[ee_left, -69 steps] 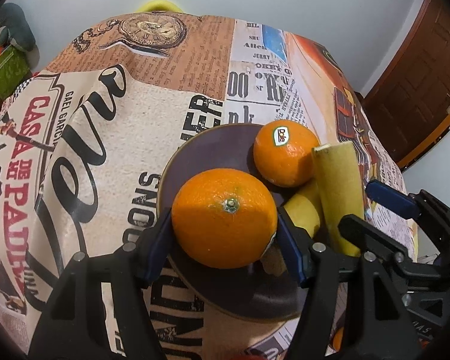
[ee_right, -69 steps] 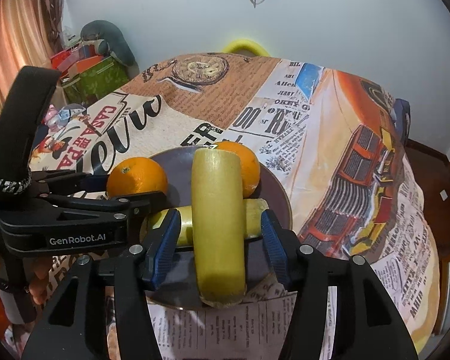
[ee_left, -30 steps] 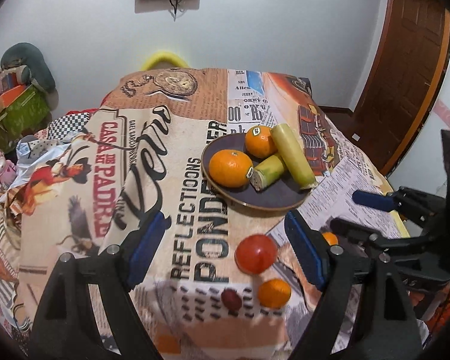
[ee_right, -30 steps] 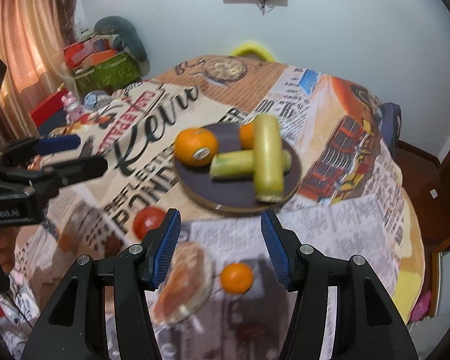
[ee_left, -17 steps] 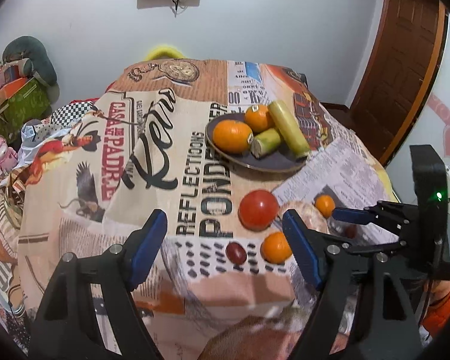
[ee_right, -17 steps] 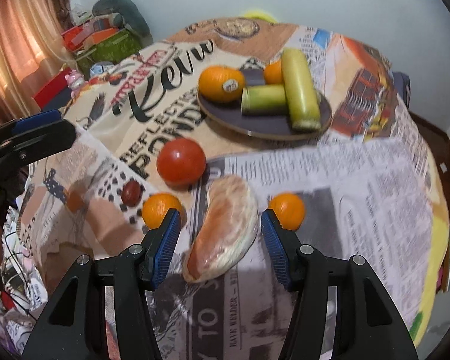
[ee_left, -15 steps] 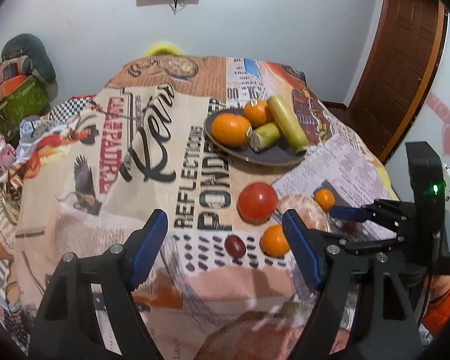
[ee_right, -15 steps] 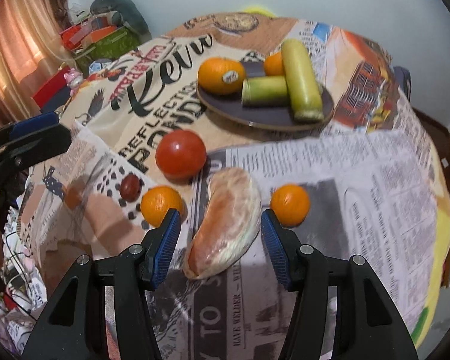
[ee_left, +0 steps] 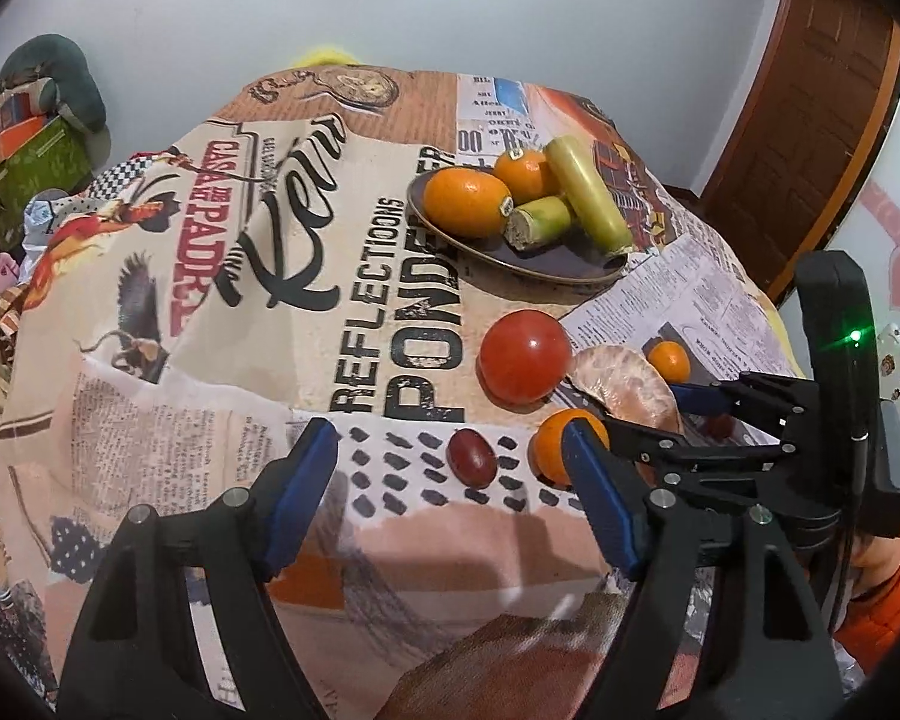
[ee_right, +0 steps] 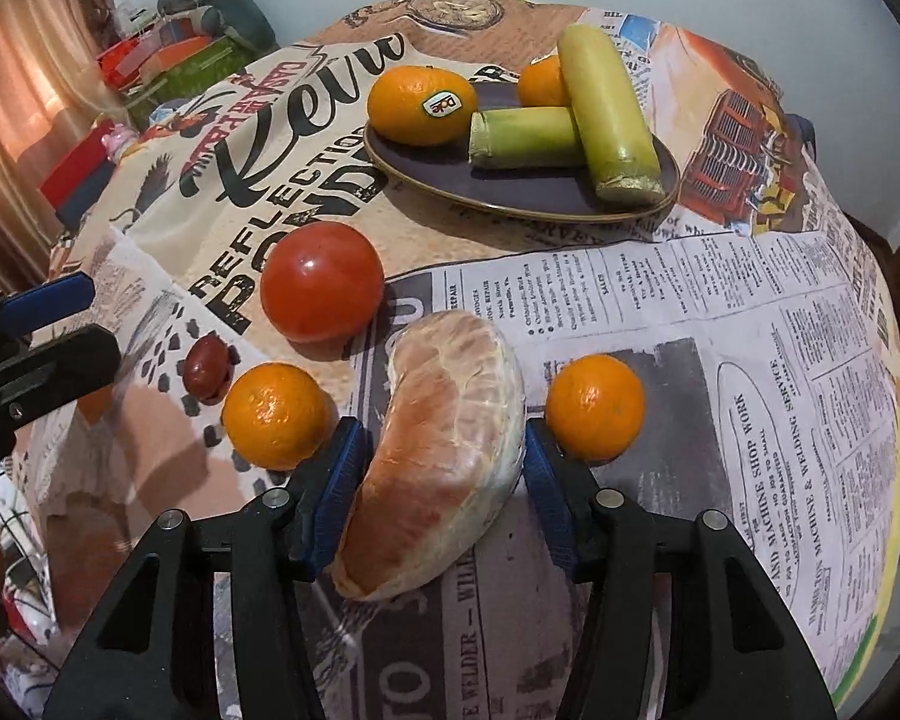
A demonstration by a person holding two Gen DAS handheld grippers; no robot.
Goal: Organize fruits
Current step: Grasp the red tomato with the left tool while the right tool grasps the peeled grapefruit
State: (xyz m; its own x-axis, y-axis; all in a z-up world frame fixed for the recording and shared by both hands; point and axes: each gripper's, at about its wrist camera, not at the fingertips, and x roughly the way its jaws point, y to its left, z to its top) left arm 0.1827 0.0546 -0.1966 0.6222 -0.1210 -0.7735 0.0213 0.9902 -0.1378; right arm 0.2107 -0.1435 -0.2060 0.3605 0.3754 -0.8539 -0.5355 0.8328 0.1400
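A dark plate (ee_right: 510,186) (ee_left: 546,261) holds two oranges (ee_right: 421,103) and two green-yellow cane pieces (ee_right: 609,102). Loose on the cloth lie a red tomato (ee_right: 321,282) (ee_left: 525,354), a peeled pomelo wedge (ee_right: 450,438) (ee_left: 624,381), two small oranges (ee_right: 276,405) (ee_right: 594,405) and a dark red date (ee_right: 207,367) (ee_left: 473,457). My right gripper (ee_right: 441,474) is open, with its jaws on either side of the pomelo wedge. My left gripper (ee_left: 450,492) is open and empty, just in front of the date.
The round table wears a printed newspaper-style cloth (ee_left: 222,252) that drops off at the near edge. A brown door (ee_left: 810,96) is at the right. Boxes and toys (ee_right: 168,66) are stacked at the far left.
Both grippers left the plate and pulled back to the near side of the table. The right gripper then moved down and closer around the pomelo wedge; the left gripper came nearer to the date.
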